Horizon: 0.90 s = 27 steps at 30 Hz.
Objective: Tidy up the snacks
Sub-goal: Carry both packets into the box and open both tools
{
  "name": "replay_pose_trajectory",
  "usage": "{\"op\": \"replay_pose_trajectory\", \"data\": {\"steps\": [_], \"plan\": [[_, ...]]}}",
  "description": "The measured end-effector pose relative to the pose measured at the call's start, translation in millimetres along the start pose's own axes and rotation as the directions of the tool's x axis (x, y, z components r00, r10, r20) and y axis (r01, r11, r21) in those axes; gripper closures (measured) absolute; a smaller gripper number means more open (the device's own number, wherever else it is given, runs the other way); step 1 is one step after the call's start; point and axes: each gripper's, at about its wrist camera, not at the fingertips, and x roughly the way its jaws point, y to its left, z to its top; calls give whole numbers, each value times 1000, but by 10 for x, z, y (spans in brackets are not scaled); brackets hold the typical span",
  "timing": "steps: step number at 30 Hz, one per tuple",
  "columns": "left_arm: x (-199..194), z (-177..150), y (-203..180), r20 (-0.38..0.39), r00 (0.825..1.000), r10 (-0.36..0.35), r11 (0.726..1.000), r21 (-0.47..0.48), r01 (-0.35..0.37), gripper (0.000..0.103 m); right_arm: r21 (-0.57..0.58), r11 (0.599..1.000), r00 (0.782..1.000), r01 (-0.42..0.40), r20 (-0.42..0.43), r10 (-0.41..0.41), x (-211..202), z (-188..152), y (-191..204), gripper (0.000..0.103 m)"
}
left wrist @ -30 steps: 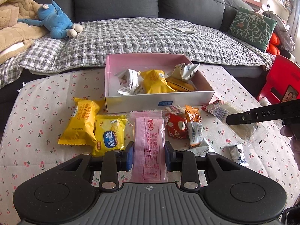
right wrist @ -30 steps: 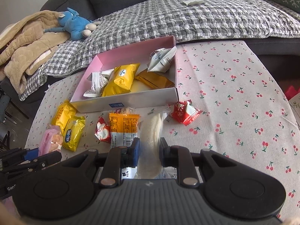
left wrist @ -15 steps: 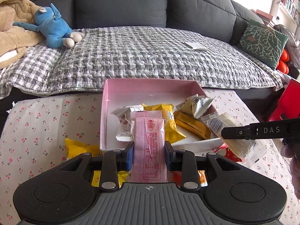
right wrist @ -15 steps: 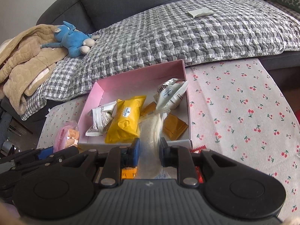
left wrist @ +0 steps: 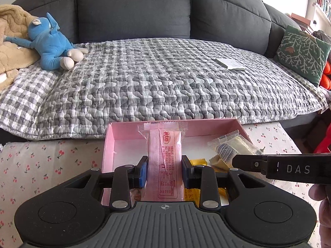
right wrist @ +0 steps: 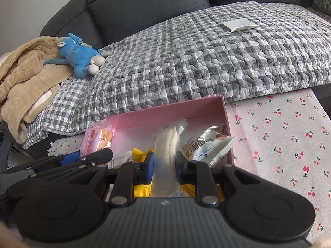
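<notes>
Left wrist view: the left claw (left wrist: 164, 170) gripped a long pink plastic-wrapped snack bar (left wrist: 164, 161) above the open pink cardboard box (left wrist: 109, 144).
Risk there: released this high, it could tip over the far wall.
Right wrist view: the right claw (right wrist: 164, 163) pinched a clear-wrapped pale wafer pack (right wrist: 166, 146) over the box.
Risk there: the 2 claws sat close and could collide.

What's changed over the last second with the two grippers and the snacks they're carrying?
Both grippers carried their snacks forward from the table to over the pink box. The left gripper stayed shut on the pink packet, the right gripper on the clear-wrapped pastry. Nothing was released.
</notes>
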Motion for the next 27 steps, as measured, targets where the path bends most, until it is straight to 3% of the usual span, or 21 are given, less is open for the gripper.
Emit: {"op": "replay_pose_trajectory", "data": {"steps": [9,12,14,18,27], "plan": [[250,75,10,9,1000,23,1000,0,-23,71,-15,1000,999,0,32,0,70,132,-13,81],[266,67,36,13,999,35,999,-12,-35,62,-17,1000,1000,1,29,0,63,112,-16,77],[239,46,57,23,999,34,999,-22,-33,46,-18,1000,1000,8,26,-8,53,103,-20,69],[163,-16,59,19,999,28,1000,-2,-28,42,-14,1000,1000,16,26,-15,-6,56,-34,62],[-206,-236,49,29,999,19,999,43,-20,25,-27,999,999,40,37,-39,-307,-124,-2,30]]}}
